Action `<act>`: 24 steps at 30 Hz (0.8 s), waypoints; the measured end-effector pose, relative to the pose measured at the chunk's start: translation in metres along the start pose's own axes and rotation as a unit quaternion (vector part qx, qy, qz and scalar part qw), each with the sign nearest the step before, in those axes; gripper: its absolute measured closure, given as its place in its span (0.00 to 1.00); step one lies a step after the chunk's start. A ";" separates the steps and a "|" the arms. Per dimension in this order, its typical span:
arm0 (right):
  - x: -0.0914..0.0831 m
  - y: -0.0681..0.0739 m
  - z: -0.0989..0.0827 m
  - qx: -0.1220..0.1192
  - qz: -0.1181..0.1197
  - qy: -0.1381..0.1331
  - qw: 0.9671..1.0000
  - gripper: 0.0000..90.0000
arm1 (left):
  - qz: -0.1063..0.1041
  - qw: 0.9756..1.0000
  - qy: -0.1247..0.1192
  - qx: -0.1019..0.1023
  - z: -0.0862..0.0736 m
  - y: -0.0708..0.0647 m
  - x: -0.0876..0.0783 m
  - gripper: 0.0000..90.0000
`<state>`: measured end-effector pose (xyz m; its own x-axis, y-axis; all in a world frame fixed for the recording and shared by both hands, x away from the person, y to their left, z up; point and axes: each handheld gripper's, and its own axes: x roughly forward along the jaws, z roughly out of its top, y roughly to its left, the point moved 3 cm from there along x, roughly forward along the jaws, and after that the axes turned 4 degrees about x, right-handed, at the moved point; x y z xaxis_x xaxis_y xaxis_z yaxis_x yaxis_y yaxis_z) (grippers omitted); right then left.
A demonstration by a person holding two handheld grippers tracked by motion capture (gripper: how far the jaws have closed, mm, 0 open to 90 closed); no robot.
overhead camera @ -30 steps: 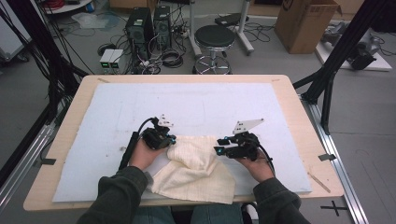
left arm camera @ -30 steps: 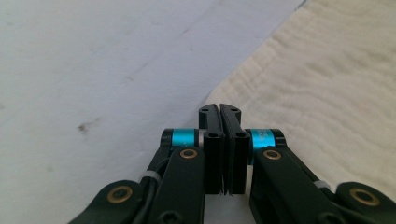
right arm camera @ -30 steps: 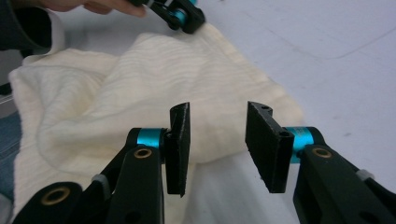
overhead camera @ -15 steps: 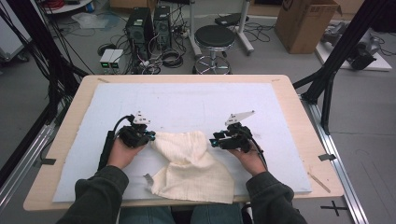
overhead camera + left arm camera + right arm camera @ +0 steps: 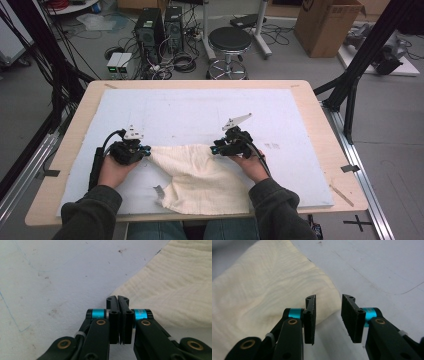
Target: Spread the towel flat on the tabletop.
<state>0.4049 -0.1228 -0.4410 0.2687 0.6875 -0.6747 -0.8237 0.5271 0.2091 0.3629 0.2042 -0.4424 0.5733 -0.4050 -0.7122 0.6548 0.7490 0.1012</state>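
1. Left hand (image 5: 114,170) wrapped around the left gripper (image 5: 147,150), low over the white mat (image 5: 200,110), tips pointed toward the other gripper.
2. Left gripper (image 5: 117,298) jaws pressed flat together, no gap visible between the pads. Corner of the cream cloth (image 5: 175,290) running straight into the closed tips and pinched there. Bare mat (image 5: 50,277), scuffed and pen-marked, on the other side of the jaws.
3. Cream cloth (image 5: 200,175) spread on the mat between the two grippers. Top edge drawn out from the left tips toward the right tips. Body of the cloth hanging back toward the person, lower edge near the table's near side, lower left corner folded up a little.
4. Right gripper (image 5: 214,148) just off the cloth's upper right corner, tips pointed toward the left gripper.
5. Right gripper (image 5: 328,300) jaws standing apart, having just been closing. Cloth (image 5: 262,290) corner lying under and beyond its left jaw, rounded edge reaching only slightly into the gap. Neither pad pressing on the fabric; nothing gripped. Bare mat (image 5: 374,270) beyond its right jaw.
6. Right hand (image 5: 252,167) behind the right gripper, resting over the cloth's right edge.
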 end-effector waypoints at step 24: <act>-0.057 -0.017 -0.007 0.008 -0.032 0.016 0.999 0.99 | -0.034 0.998 -0.046 0.007 0.042 -0.032 0.021 0.97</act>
<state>0.3998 -0.1740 -0.4115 0.3046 0.6354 -0.7096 -0.7972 0.5778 0.1752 0.3744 0.1499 -0.4316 0.5699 -0.5020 -0.6505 0.7007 0.7105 0.0656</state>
